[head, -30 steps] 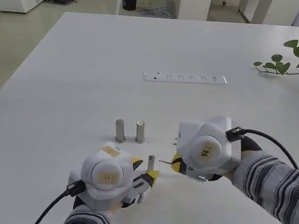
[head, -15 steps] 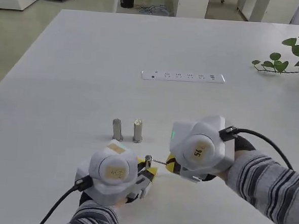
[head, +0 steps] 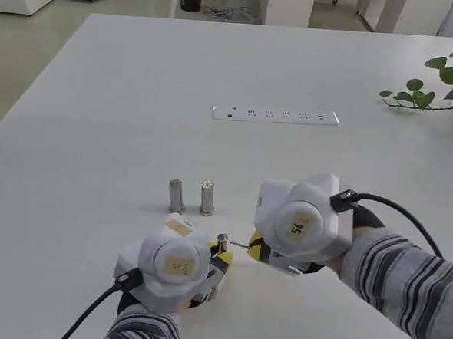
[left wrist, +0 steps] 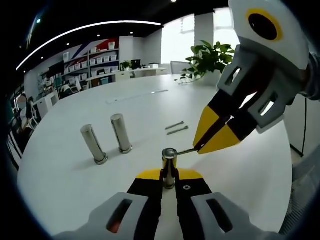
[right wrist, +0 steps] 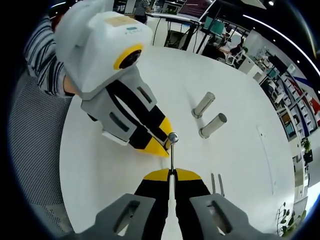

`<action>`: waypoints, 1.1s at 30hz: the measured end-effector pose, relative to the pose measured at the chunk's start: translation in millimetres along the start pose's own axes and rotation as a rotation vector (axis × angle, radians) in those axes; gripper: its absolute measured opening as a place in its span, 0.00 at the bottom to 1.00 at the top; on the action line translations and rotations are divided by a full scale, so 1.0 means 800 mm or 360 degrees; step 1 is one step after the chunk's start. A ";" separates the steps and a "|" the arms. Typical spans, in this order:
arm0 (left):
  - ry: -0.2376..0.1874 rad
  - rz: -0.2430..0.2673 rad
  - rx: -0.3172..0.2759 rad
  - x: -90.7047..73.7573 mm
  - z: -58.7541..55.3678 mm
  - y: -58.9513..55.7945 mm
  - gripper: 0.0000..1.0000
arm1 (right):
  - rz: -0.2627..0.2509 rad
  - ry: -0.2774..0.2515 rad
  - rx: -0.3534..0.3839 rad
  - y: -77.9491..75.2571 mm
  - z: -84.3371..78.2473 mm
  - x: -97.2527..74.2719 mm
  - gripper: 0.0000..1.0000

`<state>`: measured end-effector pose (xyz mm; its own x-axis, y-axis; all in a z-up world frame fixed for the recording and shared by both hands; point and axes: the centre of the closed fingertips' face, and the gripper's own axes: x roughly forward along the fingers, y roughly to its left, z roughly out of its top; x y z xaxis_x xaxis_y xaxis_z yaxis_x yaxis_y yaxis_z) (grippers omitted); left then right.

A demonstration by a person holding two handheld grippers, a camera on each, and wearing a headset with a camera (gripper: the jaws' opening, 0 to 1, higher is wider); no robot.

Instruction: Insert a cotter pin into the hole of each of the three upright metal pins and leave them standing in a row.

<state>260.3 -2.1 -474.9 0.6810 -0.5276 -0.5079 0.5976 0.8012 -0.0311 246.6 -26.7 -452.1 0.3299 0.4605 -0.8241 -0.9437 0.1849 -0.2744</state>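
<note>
right gripper (right wrist: 171, 176), jaws pinched on a thin steel cotter pin (right wrist: 172, 156) lying level, long axis pointing left, tip touching the head of the short upright grey metal pin (left wrist: 169, 165) clamped by the left gripper (left wrist: 169, 176); two more grey pins (head: 176, 196) stand far-left.

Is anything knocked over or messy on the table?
No, nothing stands out. Two metal pins stand upright side by side, the left tongs grip the third pin upright, the right tongs hold a cotter pin at its top, and two spare cotter pins lie flat nearby.
</note>
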 end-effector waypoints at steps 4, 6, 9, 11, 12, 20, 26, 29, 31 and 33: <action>-0.0002 0.0007 -0.0003 0.000 0.000 0.000 0.05 | 0.0003 -0.0004 -0.0004 0.000 0.002 0.000 0.00; -0.0001 0.0011 0.0002 0.000 0.000 0.000 0.05 | 0.0006 -0.0004 -0.0004 0.000 0.003 0.000 0.00; -0.0001 0.0018 -0.0008 0.000 0.000 0.001 0.05 | 0.0008 0.0002 -0.0010 0.000 0.004 0.000 0.00; 0.0001 0.0023 -0.0007 0.000 -0.001 0.001 0.05 | 0.0009 0.0012 -0.0015 0.000 0.004 0.000 0.00; 0.0000 0.0026 -0.0009 0.000 -0.001 0.001 0.05 | 0.0008 0.0013 -0.0016 0.000 0.005 0.000 0.00; 0.0004 0.0035 -0.0015 0.001 -0.001 0.001 0.05 | 0.0007 -0.0022 -0.0017 -0.001 0.016 -0.008 0.00; 0.0003 0.0037 -0.0032 0.002 -0.001 0.001 0.05 | 0.0007 -0.0043 -0.0014 -0.002 0.022 -0.004 0.00; -0.0001 0.0045 -0.0022 0.002 -0.002 0.001 0.05 | 0.0006 -0.0054 -0.0022 -0.001 0.026 -0.002 0.00; -0.0001 0.0052 -0.0029 0.001 -0.002 0.001 0.05 | 0.0006 -0.0056 -0.0027 -0.001 0.028 0.000 0.00; -0.0001 0.0054 -0.0027 0.001 -0.001 0.001 0.05 | 0.0007 -0.0058 -0.0029 -0.001 0.029 0.001 0.00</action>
<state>260.9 -1.9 -476.5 0.7012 -0.5001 -0.5081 0.5667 0.8234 -0.0284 248.2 -6.5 -440.8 0.3262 0.4928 -0.8067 -0.9453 0.1671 -0.2801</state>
